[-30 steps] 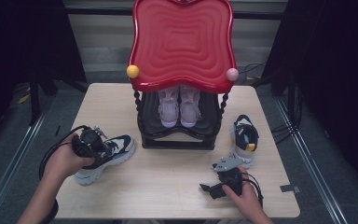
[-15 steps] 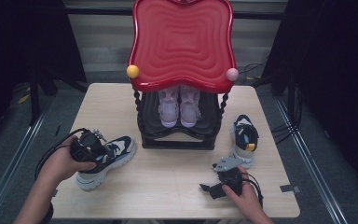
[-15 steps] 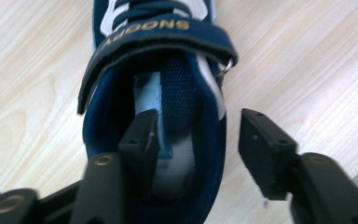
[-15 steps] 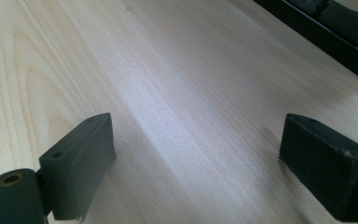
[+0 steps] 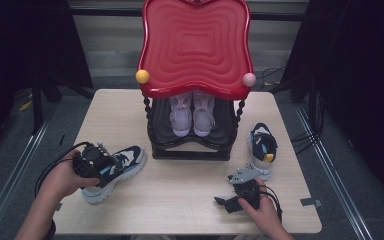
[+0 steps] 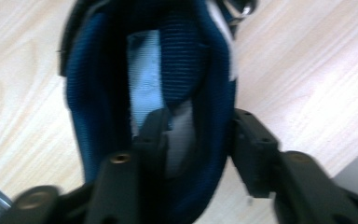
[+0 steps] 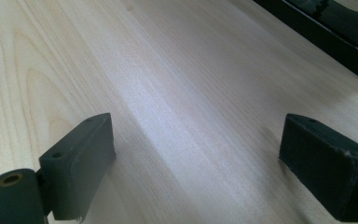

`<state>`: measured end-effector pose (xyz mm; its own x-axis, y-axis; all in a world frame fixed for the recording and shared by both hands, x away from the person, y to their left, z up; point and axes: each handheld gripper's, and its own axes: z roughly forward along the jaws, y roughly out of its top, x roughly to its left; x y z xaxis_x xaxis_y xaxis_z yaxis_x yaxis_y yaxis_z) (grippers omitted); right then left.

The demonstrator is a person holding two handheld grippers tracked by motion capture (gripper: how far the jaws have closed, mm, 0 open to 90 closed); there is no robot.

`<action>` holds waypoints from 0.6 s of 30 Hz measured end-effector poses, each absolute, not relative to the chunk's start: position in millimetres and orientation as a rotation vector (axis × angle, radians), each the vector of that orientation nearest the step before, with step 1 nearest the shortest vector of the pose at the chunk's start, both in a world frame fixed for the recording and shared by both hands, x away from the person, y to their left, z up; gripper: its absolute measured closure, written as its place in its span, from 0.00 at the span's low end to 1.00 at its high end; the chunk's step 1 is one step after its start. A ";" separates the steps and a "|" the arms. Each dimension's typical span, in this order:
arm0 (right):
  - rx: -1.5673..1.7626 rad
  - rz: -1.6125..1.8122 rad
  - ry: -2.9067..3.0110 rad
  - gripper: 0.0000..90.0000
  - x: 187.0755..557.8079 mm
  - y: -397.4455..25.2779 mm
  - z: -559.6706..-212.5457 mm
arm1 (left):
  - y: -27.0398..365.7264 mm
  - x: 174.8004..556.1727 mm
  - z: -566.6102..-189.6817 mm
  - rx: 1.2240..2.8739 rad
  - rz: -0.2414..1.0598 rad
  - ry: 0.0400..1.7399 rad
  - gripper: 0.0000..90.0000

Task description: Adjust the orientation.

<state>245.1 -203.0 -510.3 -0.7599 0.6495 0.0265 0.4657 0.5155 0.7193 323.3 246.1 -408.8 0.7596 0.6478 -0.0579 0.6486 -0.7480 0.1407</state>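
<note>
Left gripper [image 5: 104, 161] gripped a navy-and-white sneaker [image 5: 122, 165] at the left front of the pale wooden worktop [image 5: 180, 200], the person's left hand [image 5: 67, 175] wrapped around the tool and its cable looping back toward the worktop's edge. Seen from the left gripper view, the gripper [image 6: 200, 140] had one black jaw tucked inside the shoe's opening and the other outside, closed on the padded blue collar of the sneaker [image 6: 98, 93], whose sole sat on the wood with the toe pointing toward the middle of the worktop.

At the centre back stood a black shoe rack [image 5: 192, 142] with twisted posts and a glossy red, wavy-edged top [image 5: 195, 45]; a yellow ball [image 5: 142, 76] and a pink ball [image 5: 249, 79] marked its front corners. A pair of pale pink shoes [image 5: 192, 114] sat side by side on the rack's lower shelf.

To the right of the rack, a second navy-and-white sneaker [image 5: 261, 150] rested on the worktop with its toe toward the far side, a yellow tag showing near the heel. Just in front of it, the right gripper [image 5: 225, 202] lay low over the wood in the person's right hand [image 5: 262, 212], touching nothing. In the right gripper view, the gripper [image 7: 196, 163] had its jaws spread wide with bare wood between them, and the rack's black base [image 7: 326, 32] crossed the upper right corner.
</note>
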 end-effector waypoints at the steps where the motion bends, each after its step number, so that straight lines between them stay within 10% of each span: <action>1: 0.943 1.082 2.512 0.11 245.1 -203.0 -510.3 | 244.3 323.4 -408.2 2.812 -0.019 1.036 0.73; 8: 0.943 1.081 2.512 0.11 245.1 -203.0 -510.3 | 225.8 317.4 -408.8 2.798 -0.094 1.057 0.84; 18: 0.939 1.083 2.511 0.11 245.3 -203.0 -510.4 | 209.4 313.1 -409.7 2.771 -0.143 1.038 0.74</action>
<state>245.3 -203.0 -510.4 -0.7613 0.6479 0.0246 0.4626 0.5162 0.7207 313.1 209.4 -409.7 0.7517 0.6417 -0.1522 0.6589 -0.7404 0.1330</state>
